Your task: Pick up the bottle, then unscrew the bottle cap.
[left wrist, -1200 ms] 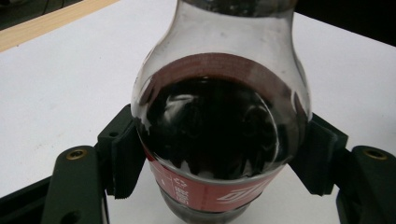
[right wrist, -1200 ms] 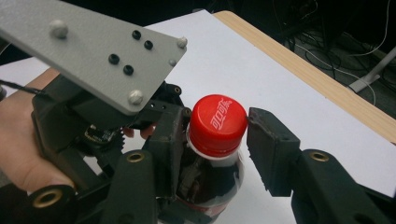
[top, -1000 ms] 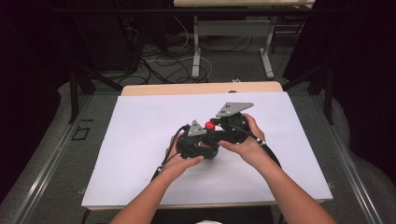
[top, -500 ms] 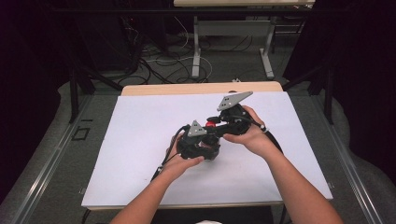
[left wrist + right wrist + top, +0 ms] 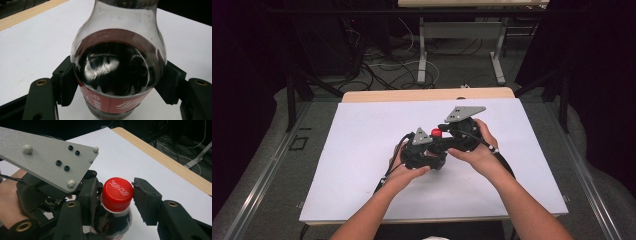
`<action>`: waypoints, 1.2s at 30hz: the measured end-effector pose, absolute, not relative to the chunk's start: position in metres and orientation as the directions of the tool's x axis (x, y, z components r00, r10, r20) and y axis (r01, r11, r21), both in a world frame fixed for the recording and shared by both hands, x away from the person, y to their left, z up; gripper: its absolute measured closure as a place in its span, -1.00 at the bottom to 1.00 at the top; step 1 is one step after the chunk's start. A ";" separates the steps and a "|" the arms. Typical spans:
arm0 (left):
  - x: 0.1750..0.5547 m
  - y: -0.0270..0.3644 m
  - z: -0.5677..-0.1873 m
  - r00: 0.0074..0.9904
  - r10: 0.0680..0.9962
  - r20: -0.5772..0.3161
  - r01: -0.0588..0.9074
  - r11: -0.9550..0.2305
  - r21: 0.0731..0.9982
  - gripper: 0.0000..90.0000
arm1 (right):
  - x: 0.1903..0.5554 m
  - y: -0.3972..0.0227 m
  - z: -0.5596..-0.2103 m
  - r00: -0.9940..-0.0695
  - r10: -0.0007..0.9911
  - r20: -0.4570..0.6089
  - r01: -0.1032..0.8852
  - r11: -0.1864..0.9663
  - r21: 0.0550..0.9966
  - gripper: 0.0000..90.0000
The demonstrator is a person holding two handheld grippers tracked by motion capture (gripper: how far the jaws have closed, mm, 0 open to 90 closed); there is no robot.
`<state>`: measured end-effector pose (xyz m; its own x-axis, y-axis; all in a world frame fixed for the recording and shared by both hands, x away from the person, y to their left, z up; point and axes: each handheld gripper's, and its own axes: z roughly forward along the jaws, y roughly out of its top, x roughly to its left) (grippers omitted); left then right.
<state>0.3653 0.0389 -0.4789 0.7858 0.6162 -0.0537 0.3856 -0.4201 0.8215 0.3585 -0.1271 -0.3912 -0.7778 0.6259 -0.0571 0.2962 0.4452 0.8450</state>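
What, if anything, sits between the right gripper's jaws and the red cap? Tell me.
Nothing visible does. In the right gripper view the right gripper has one jaw at each side of the red cap, with nothing between pads and cap. The left gripper clamps the bottle lower down, clear of the cap.

- The high view looks forward and down over the white table [image 5: 362, 150], from far off.
- The left gripper view sits close, facing the bottle [image 5: 117, 75] at 12 o'clock.
- The right gripper view looks down on the same bottle's red cap [image 5: 117, 193], at close range.
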 end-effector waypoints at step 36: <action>0.364 0.048 -0.478 0.779 0.625 -0.054 0.391 -0.417 0.820 -0.34 | 0.358 -0.128 -0.398 -0.821 0.564 -0.090 0.227 0.467 0.854 0.16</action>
<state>0.3644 0.0482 -0.4777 0.7788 0.6250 -0.0539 0.3914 -0.4171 0.8203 0.3584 -0.1280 -0.3977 -0.8210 0.5638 -0.0900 0.2273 0.4675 0.8543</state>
